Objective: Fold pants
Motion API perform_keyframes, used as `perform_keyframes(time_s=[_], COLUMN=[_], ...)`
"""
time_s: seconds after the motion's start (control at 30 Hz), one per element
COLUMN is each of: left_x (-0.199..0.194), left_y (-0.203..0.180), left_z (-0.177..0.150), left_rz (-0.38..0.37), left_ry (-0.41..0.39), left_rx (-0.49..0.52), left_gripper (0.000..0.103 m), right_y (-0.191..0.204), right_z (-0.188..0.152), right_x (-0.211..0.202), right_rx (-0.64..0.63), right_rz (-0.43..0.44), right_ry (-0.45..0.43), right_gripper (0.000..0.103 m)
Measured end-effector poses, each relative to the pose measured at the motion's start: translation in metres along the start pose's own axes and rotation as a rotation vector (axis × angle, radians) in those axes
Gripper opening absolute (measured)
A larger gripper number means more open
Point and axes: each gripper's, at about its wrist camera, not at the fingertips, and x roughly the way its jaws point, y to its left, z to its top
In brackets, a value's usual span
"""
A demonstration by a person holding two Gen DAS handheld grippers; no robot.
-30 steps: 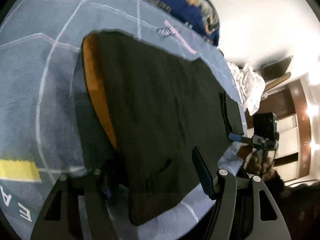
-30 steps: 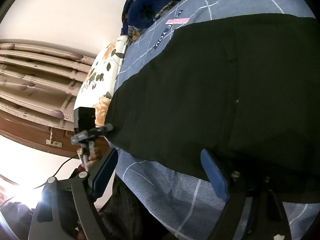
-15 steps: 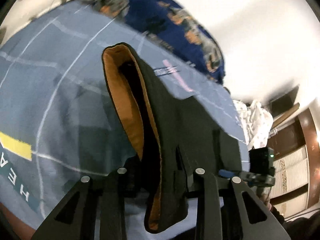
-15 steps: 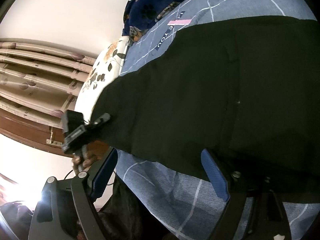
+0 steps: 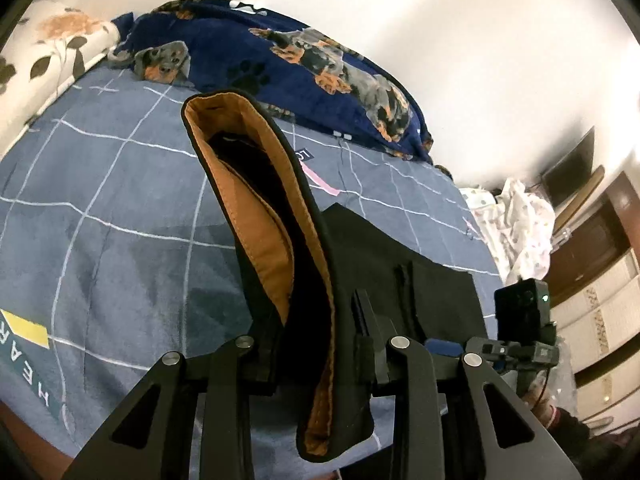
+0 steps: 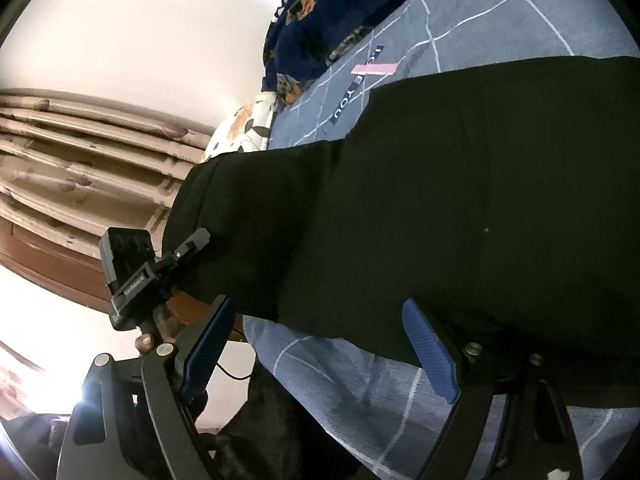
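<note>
So my left tool point(image 5: 316, 344) gripped the pants' point(image 5: 404, 276) waistband point(image 5: 260, 216), raised off the bed point(image 5: 120, 216), ready to carry rightward, while my right tool point(image 6: 320, 344) stood open.

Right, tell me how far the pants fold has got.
Done: the left gripper has clamped the pants at their orange-lined waistband and raised that end off the bed. In hand: that lift. Left: the right gripper is open, holding nothing; the pants lie unfolded.
</note>
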Motion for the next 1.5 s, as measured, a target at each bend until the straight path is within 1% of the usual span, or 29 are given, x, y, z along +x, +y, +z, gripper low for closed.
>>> perform_keyframes(time_s=[0.13, 0.37, 0.5, 0.87, 1.03, 1.13, 1.2, 1.33, 1.5], left_x=[0.002, 0.001, 0.004, 0.018, 0.023, 0.026, 0.028, 0.033, 0.040], left_y=[-0.012, -0.038, -0.050, -0.076, -0.083, -0.088, -0.092, -0.099, -0.108], left_z=[0.000, -0.006, -0.005, -0.003, -0.002, -0.002, -0.002, -0.003, -0.005], left_rz=[0.028, 0.079, 0.091, 0.094, 0.089, 0.081, 0.078, 0.071, 0.065], left_ry=[-0.005, -0.038, -0.048, -0.042, -0.037, -0.034, -0.031, -0.025, -0.019], left_rx=[0.034, 0.106, 0.137, 0.190, 0.196, 0.196, 0.202, 0.209, 0.225], left_gripper=[0.030, 0.030, 0.030, 0.030, 0.030, 0.030, 0.030, 0.030, 0.030], right_y=[0.003, 0.005, 0.002, 0.003, 0.010, 0.018, 0.023, 0.028, 0.025], right_z=[0.001, 0.004, 0.006, 0.013, 0.027, 0.035, 0.039, 0.044, 0.049], right_x=[-0.002, -0.008, -0.010, -0.021, -0.024, -0.026, -0.027, -0.024, -0.017], right_rx=[0.000, 0.013, 0.032, 0.069, 0.082, 0.069, 0.060, 0.060, 0.092], right_rz=[0.016, 0.051, 0.071, 0.140, 0.200, 0.218, 0.233, 0.260, 0.308], right_ry=[-0.005, -0.029, -0.042, -0.079, -0.093, -0.100, -0.100, -0.092, -0.082], right_gripper=[0.085, 0.085, 0.085, 0.085, 0.085, 0.087, 0.089, 0.089, 0.090])
